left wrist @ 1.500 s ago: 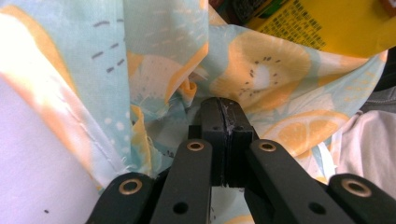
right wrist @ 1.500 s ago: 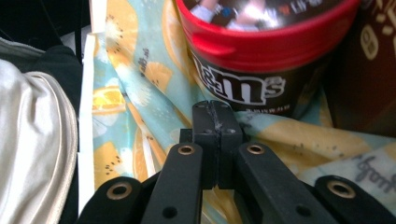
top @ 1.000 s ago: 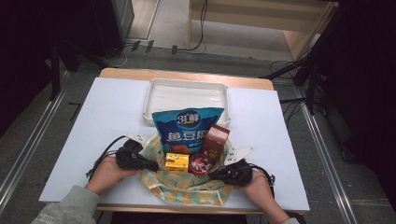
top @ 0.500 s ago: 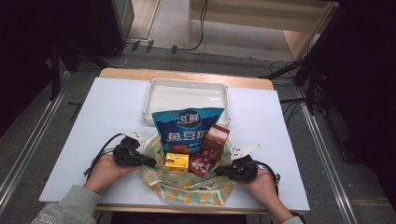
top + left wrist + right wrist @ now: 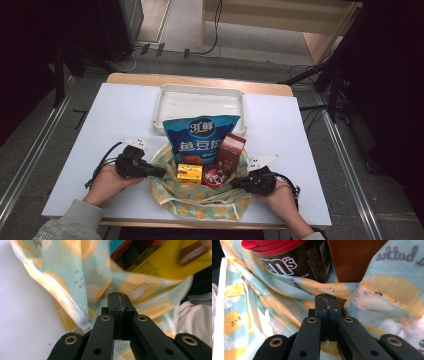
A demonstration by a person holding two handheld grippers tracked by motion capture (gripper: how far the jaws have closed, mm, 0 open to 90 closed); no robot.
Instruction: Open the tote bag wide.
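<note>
I am clamping both my left gripper (image 5: 119, 298) and right gripper (image 5: 327, 300) on the lemon-print bag (image 5: 200, 202), jaws pressed together on its fabric.

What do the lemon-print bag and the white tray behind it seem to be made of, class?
Lemon-print bag: thin woven cloth, matte; it folds softly and shows a stitched hem in the right gripper view.
White tray: probably moulded plastic, smooth and slightly glossy, with rounded corners and a raised rim.
</note>
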